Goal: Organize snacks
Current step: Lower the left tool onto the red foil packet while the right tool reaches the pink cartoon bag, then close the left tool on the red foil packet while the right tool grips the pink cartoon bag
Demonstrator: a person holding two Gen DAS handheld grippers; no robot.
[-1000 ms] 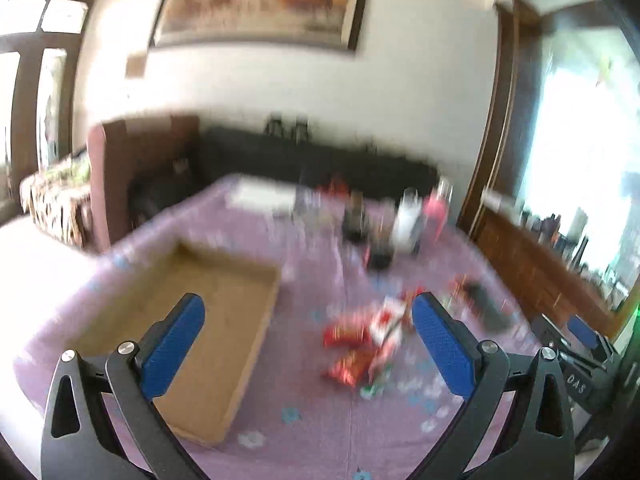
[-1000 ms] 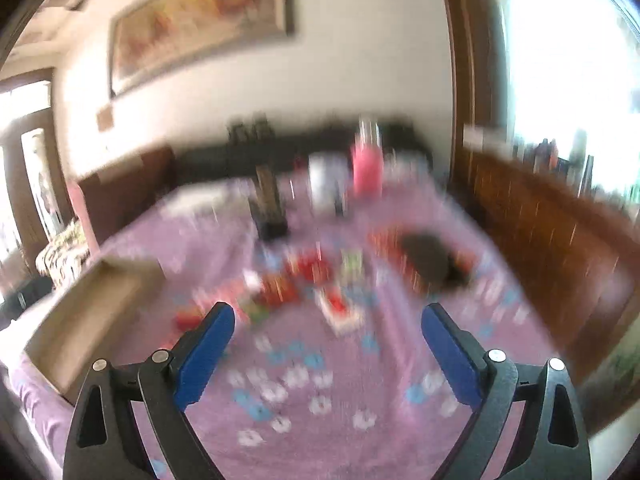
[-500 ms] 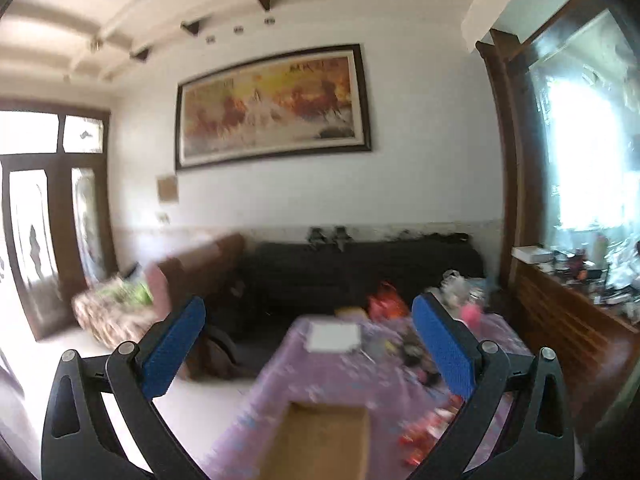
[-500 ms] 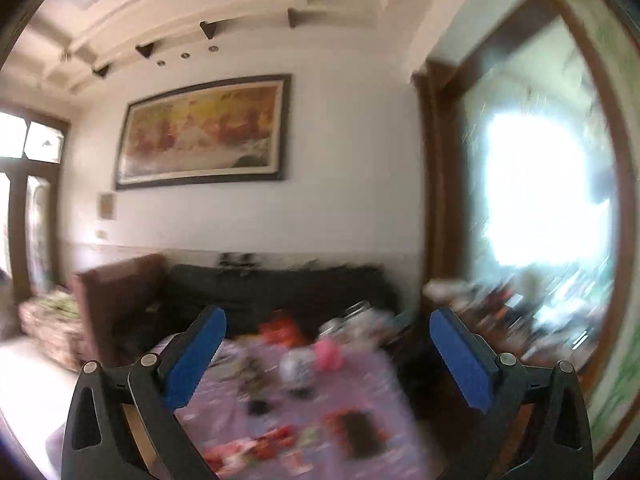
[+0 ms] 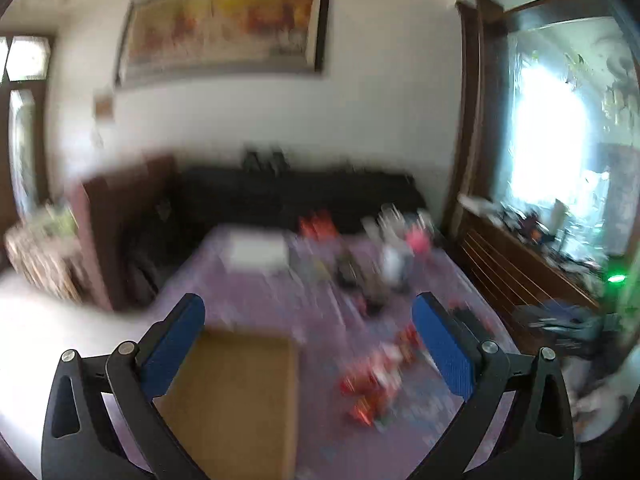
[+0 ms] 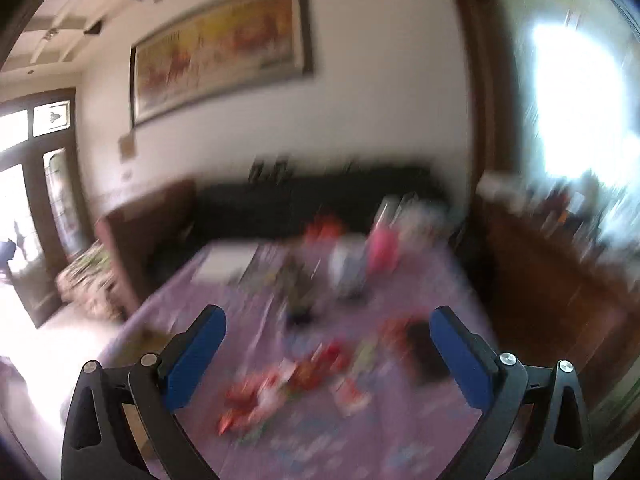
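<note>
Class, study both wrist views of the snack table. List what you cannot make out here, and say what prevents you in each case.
- Snack packets: left wrist view, motion blur; brands and count unreadable.
- Cardboard box: left wrist view, near end cut off by the bottom edge, left side hidden behind the left gripper.
- Bottles: right wrist view, smeared; labels and contents unclear.
- Dark flat object: right wrist view, blurred, beside the right gripper; unidentifiable.

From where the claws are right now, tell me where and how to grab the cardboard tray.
Take the cardboard tray by its raised side wall with the left claw, coming from above and straddling the thin wall; it lies flat and open-topped on the purple tablecloth, so the rim is the only graspable edge. Blur hides finer detail.
</note>
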